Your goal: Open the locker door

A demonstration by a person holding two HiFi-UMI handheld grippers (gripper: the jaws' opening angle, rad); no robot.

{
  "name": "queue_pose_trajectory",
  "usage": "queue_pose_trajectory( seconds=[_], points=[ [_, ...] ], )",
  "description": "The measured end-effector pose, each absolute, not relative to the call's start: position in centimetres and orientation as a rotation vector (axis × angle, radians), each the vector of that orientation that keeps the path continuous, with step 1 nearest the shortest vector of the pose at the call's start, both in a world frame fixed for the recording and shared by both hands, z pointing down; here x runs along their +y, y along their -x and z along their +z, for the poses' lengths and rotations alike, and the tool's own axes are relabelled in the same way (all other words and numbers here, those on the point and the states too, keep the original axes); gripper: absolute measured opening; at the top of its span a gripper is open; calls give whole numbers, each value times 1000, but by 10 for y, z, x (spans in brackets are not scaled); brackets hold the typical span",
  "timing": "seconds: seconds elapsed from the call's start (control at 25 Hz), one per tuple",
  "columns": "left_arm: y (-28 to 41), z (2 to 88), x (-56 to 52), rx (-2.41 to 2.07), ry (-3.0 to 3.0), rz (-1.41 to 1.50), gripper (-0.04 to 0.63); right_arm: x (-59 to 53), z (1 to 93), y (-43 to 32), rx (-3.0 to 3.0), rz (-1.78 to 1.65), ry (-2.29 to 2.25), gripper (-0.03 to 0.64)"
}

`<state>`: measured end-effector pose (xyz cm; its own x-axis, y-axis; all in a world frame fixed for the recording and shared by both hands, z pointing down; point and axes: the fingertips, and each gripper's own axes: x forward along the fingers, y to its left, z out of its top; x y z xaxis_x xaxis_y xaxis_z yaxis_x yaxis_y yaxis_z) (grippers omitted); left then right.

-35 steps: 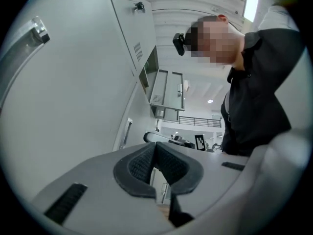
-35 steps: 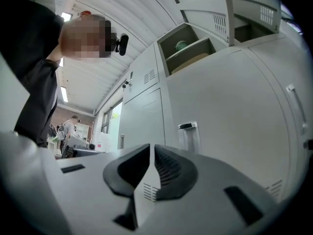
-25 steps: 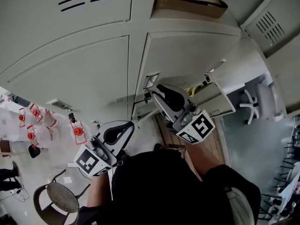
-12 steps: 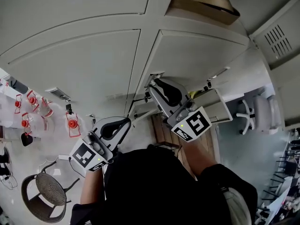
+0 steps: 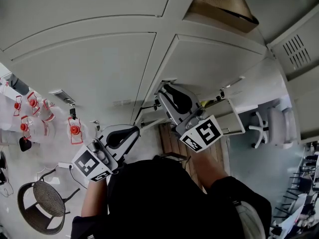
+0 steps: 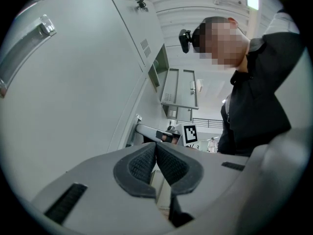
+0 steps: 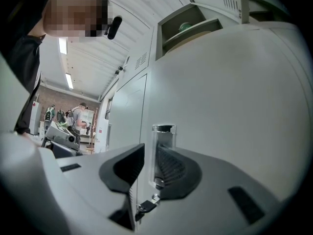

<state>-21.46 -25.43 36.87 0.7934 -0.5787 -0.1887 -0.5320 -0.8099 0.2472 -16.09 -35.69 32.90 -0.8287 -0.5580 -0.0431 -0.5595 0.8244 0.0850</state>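
Observation:
The grey locker door (image 5: 214,63) in front of me is closed, with a small metal handle (image 5: 166,81) at its left edge. In the right gripper view that handle (image 7: 163,143) stands upright between the jaws, close to the right pad (image 7: 172,169), and a key (image 7: 145,207) hangs in the lock below it. My right gripper (image 7: 149,153) is open around the handle; in the head view the right gripper (image 5: 162,89) reaches up to the door's edge. My left gripper (image 5: 133,130) hangs lower left, away from the lockers. In its own view the left gripper (image 6: 156,148) is shut on nothing.
Another closed locker door (image 5: 94,63) lies to the left. A cardboard box (image 5: 222,4) sits in an open compartment above. A lower locker door (image 5: 232,114) stands open at right, near an office chair (image 5: 271,128). A mesh chair (image 5: 37,210) and red-and-white items (image 5: 75,131) stand at left.
The head view has shifted up and left along the lockers. My right gripper has closed in on the door handle. The left gripper stays low and shut.

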Motion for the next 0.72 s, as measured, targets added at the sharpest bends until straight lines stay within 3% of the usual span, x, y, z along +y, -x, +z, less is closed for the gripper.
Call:
queue_pose_trajectory(
  seconds=[0.72],
  points=[
    [219,368,-243,-892,-2787,-401,17,-364,340,170,3036,68,936,89]
  ],
)
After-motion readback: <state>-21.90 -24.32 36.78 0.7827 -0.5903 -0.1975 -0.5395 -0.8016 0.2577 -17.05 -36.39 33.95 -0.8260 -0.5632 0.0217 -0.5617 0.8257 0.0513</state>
